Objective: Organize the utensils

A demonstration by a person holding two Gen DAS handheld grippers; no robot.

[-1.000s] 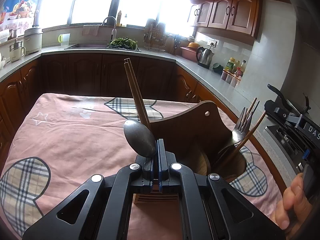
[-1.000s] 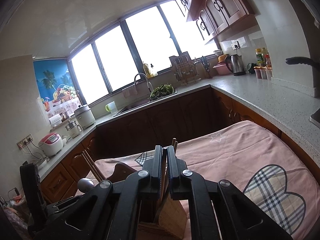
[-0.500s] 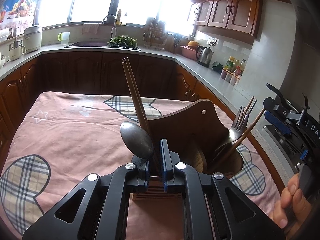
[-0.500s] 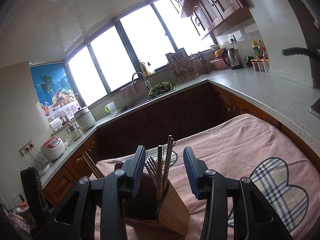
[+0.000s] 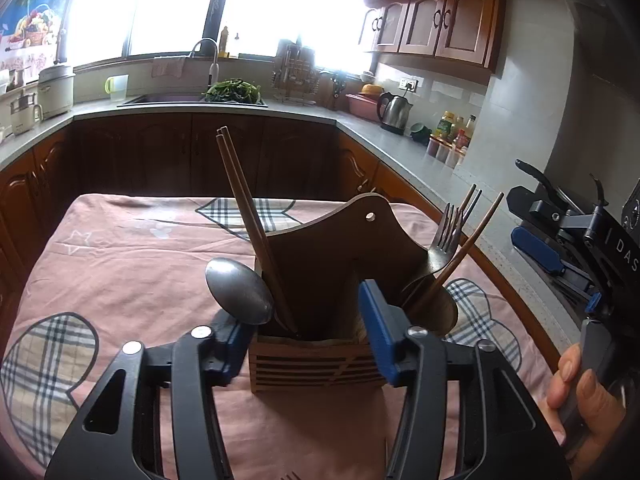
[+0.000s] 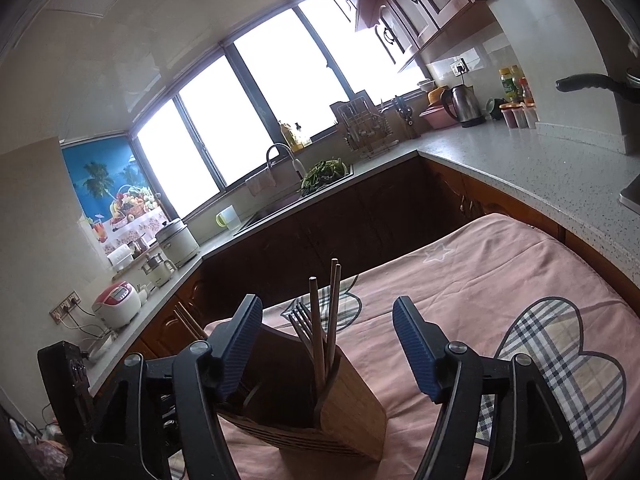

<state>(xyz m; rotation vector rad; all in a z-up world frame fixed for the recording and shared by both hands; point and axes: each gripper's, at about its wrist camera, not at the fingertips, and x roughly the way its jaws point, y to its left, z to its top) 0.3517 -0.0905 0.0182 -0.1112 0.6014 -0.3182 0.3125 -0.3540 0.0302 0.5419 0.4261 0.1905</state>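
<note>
Pink cloth with plaid hearts (image 5: 120, 264) covers the table, dark wood cabinets and a grey counter running round behind it. Both tools are spread wide and gripping nothing. Straight ahead of the left gripper (image 5: 306, 334), between its blue fingertips, stands the wooden utensil holder (image 5: 320, 280), slatted at the base with a curved back panel. From its left side rise a steel spoon (image 5: 239, 291) and a pair of brown chopsticks (image 5: 248, 216); toward the right gripper (image 6: 328, 344) lean a fork (image 5: 448, 236) and more chopsticks (image 5: 468, 248) (three in all, by the right wrist view).

Everything seems to be in the holder, so the step in hand looks like letting go and backing off. I'd draw each tool straight back, fingers kept wide, since the spoon bowl sits just beside the left fingertip and a nudge could tip it. Smooth metal, slim sticks and a light-looking wooden box shift easily.
</note>
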